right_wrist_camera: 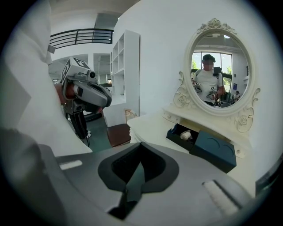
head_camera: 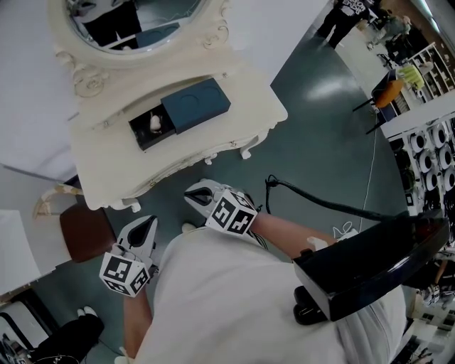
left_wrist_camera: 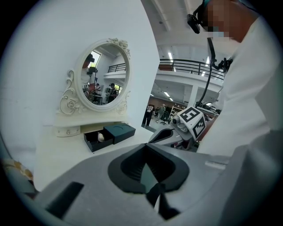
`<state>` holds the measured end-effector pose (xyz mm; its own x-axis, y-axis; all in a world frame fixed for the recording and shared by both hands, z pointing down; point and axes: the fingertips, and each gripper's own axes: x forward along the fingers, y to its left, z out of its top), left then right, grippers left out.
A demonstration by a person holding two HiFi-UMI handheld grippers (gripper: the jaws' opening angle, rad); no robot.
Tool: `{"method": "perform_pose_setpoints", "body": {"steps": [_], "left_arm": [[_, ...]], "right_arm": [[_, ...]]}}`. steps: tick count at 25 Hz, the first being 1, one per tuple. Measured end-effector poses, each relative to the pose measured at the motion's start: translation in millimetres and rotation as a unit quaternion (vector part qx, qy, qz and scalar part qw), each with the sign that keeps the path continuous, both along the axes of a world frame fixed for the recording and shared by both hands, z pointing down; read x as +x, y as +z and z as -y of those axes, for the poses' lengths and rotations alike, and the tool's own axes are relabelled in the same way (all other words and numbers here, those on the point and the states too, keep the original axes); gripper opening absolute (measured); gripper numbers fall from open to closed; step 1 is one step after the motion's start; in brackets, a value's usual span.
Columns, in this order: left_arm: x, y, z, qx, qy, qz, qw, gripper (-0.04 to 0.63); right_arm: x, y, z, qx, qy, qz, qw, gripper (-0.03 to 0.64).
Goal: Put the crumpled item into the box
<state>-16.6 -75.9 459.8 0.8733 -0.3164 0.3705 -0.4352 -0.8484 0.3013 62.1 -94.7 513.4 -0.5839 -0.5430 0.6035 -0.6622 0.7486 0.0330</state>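
Observation:
A dark blue box (head_camera: 195, 104) lies on the cream dressing table (head_camera: 213, 142), its black drawer (head_camera: 142, 131) pulled out to the left. A small white crumpled item (head_camera: 155, 122) rests inside the drawer; it also shows in the left gripper view (left_wrist_camera: 101, 137) and the right gripper view (right_wrist_camera: 185, 135). Both grippers hang below the table's front edge, close to the person's body and well apart from the box. My left gripper (head_camera: 147, 222) is shut and holds nothing. My right gripper (head_camera: 193, 193) also has its jaws together with nothing between them.
An oval mirror (head_camera: 128, 21) in an ornate frame stands behind the box. A brown stool (head_camera: 85, 231) sits left of the table on the floor. A black cable (head_camera: 320, 202) runs across the floor at the right. Shelving (head_camera: 426, 142) and people stand far right.

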Motion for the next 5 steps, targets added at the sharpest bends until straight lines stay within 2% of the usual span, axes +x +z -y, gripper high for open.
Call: {"method": "perform_pose_setpoints", "body": {"steps": [5], "left_arm": [[2.2, -1.1, 0.6, 0.002, 0.005, -0.001, 1.0000, 0.000]], "right_arm": [[1.9, 2.3, -3.1, 0.001, 0.003, -0.004, 1.000, 0.000]]}}
